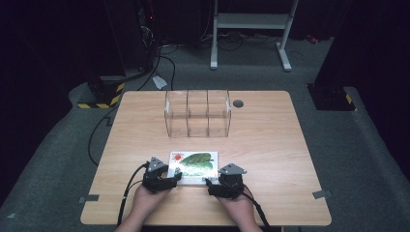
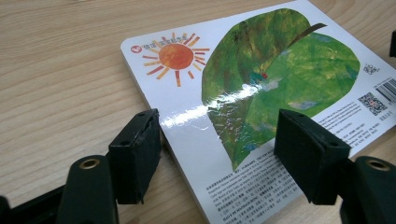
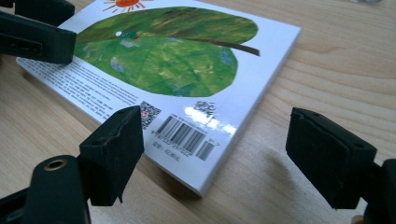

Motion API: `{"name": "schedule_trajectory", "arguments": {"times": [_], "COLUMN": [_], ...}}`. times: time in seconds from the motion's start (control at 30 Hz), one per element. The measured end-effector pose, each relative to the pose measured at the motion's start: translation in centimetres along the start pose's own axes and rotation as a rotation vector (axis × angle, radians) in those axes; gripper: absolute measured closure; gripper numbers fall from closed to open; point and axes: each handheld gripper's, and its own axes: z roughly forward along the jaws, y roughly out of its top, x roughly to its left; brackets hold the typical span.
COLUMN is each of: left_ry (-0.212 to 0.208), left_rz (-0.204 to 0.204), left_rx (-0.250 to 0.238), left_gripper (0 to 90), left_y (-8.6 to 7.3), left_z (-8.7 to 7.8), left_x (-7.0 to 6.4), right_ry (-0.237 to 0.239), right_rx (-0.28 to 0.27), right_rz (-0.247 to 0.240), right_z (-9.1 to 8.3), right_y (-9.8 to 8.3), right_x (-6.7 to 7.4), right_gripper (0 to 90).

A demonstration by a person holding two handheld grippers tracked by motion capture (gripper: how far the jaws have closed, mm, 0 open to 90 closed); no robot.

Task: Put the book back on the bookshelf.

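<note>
A book (image 1: pixel 193 166) is laid flat near the table's (image 1: pixel 270 140) front edge, before a clear bin (image 1: pixel 197 113). Both the left gripper (image 2: pixel 217 154) and right gripper (image 3: pixel 212 154) are held apart, straddling its near corners. A grasp seems prepared; closing on the edges is needed next

In the high view, the near edge of the book (image 1: pixel 193 166) is partly covered by the left gripper (image 1: pixel 176 177) and the right gripper (image 1: pixel 209 183), and its printed text is too small to read. The person's forearms are cut off by the bottom edge. In the left gripper view, the barcode (image 2: pixel 386 92) is cut by the right edge. In the right gripper view, the sun (image 3: pixel 125 3) is cut by the top edge. Whether the clear container (image 1: pixel 197 113) holds anything cannot be determined.
</note>
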Motion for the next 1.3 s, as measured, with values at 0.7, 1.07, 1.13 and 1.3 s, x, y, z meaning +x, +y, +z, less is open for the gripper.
{"name": "schedule_trajectory", "arguments": {"times": [0.7, 1.07, 1.13, 1.3], "left_ry": [-0.015, 0.003, 0.015, 0.028], "left_rz": [-0.018, 0.010, 0.032, 0.034], "left_rx": [0.013, 0.012, 0.014, 0.009], "left_gripper": [23.5, 36.5, 37.5, 37.4], "left_y": [0.3, 0.6, 0.6, 0.5], "left_z": [0.6, 0.5, 0.4, 0.4], "left_x": [-0.3, -1.4, -1.6, -1.8], "right_ry": [0.010, 0.014, 0.013, 0.012], "right_rx": [0.055, 0.055, 0.047, 0.053], "right_rz": [0.032, 0.040, 0.033, 0.035], "right_z": [0.0, -0.1, -0.1, -0.1], "right_y": [-0.5, -0.5, -0.5, -0.5], "right_x": [-0.1, 0.1, 0.1, 0.1], "right_gripper": [15.3, 17.1, 17.3, 17.2]}}
